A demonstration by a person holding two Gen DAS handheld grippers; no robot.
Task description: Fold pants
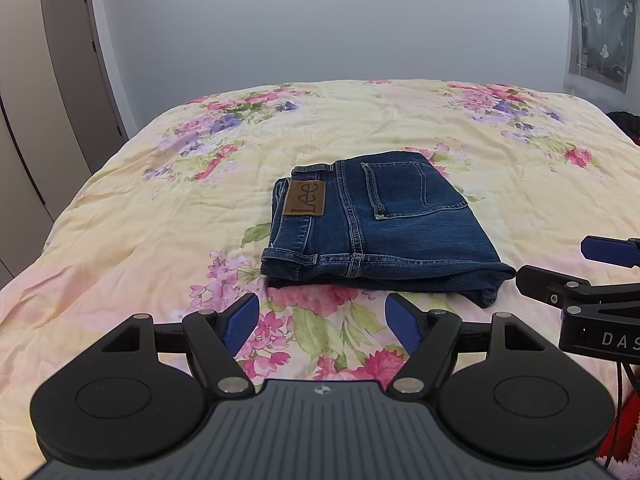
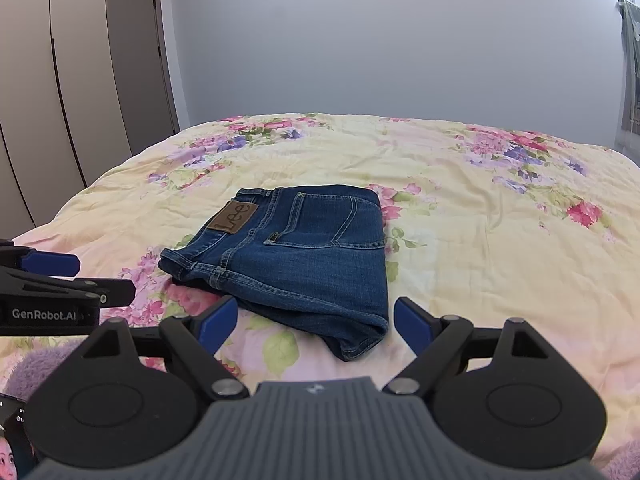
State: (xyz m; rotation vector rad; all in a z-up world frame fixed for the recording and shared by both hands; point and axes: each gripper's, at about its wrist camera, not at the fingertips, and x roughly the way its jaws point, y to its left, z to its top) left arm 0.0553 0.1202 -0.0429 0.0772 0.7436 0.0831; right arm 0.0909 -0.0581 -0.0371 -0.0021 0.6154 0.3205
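Dark blue jeans (image 1: pixel 380 224) lie folded into a compact stack on the floral bedspread (image 1: pixel 160 220), brown Lee patch up, waistband toward the left. They also show in the right wrist view (image 2: pixel 304 256). My left gripper (image 1: pixel 322 322) is open and empty, just short of the stack's near edge. My right gripper (image 2: pixel 314 322) is open and empty, over the stack's near right corner. The right gripper also shows in the left wrist view (image 1: pixel 560 264), and the left gripper in the right wrist view (image 2: pixel 104 276).
The bed fills the middle of both views. Grey wardrobe doors (image 2: pixel 60 100) stand at the left. A curtained window (image 1: pixel 600 28) is at the far right. A dark object (image 1: pixel 628 124) lies at the bed's right edge. Purple fuzzy fabric (image 2: pixel 36 364) lies near left.
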